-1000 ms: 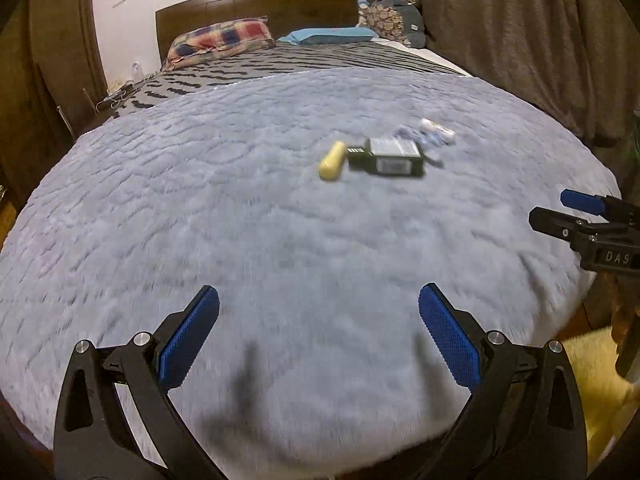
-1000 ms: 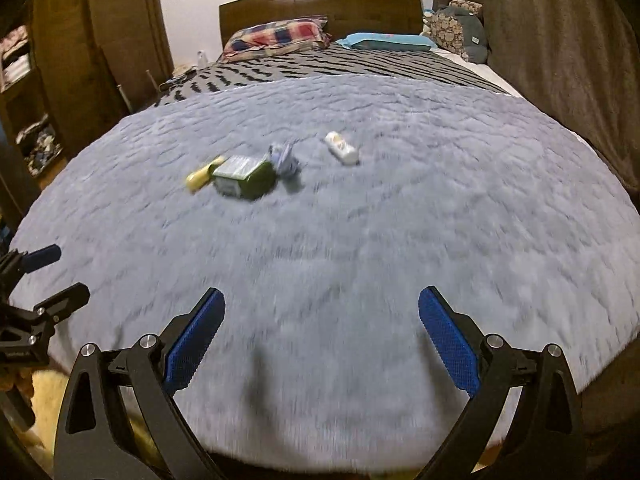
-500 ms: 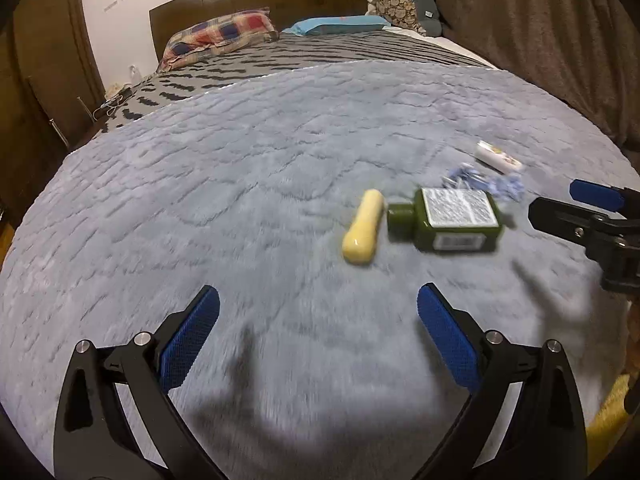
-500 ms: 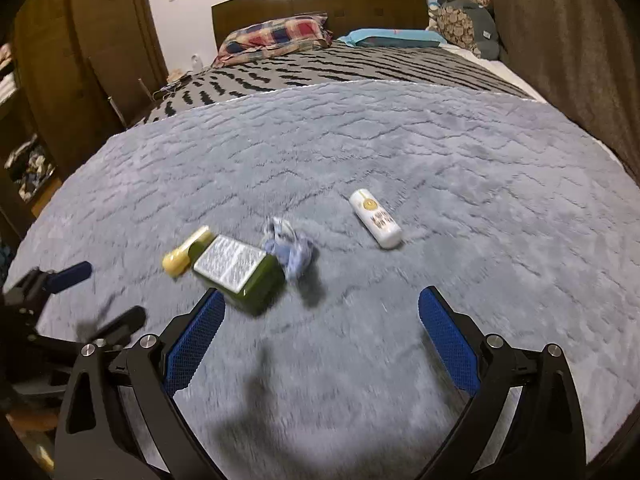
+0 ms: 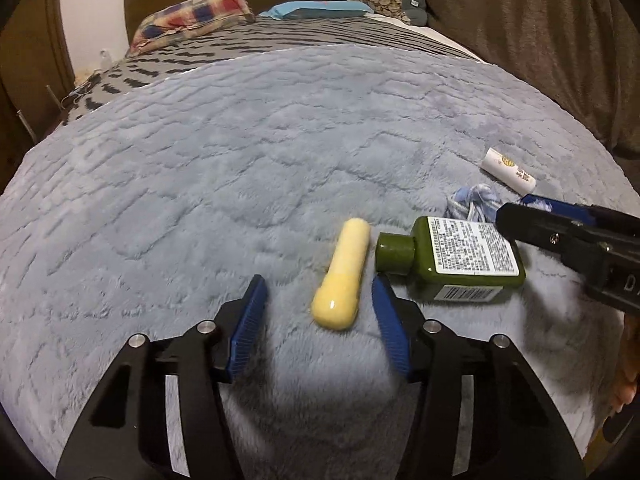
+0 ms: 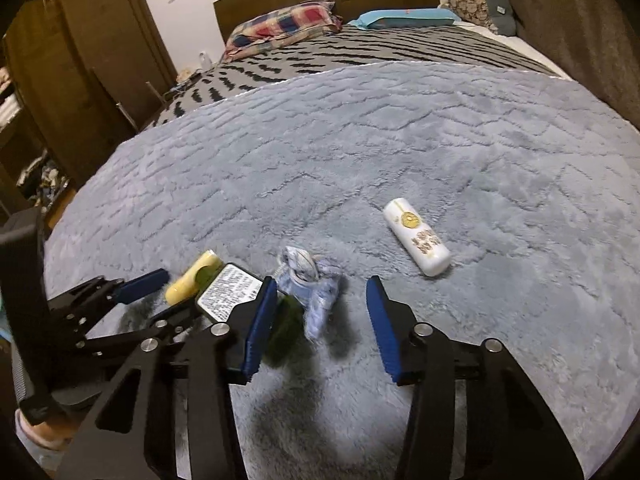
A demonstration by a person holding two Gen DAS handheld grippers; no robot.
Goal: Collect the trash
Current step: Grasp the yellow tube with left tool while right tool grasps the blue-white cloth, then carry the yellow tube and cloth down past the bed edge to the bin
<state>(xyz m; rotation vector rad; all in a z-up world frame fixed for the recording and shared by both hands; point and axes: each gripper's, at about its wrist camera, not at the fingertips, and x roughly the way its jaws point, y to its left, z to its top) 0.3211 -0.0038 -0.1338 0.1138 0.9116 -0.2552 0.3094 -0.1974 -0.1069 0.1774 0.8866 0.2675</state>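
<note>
the left tool point(image 5: 318, 292) sits low over the grey fuzzy blanket point(image 5: 240, 160) on the bed, its blue pads spread moderately apart with the yellow tube point(image 5: 342, 272) lying between them; neither pad touches it. just beside the tube's right side lies the green bottle point(image 5: 452, 258), flat on its back with its white label up and its cap pointing toward the tube. past the bottle lies a crumpled blue-and-white wrapper point(image 5: 474, 204), and farther out a white tube point(image 5: 508, 170) rests on the blanket, apart from the rest.

the right tool point(image 6: 322, 300) is likewise open, with nothing gripped. the crumpled wrapper point(image 6: 314, 284) lies between its pads, nearer the left one, and that left pad overlaps the green bottle point(image 6: 232, 296) in this view. the yellow tube point(image 6: 192, 278) shows beyond the bottle, next to the left tool point(image 6: 140, 296) coming in from the side. the white tube point(image 6: 416, 236) lies off to the right, well clear of the pads.
</note>
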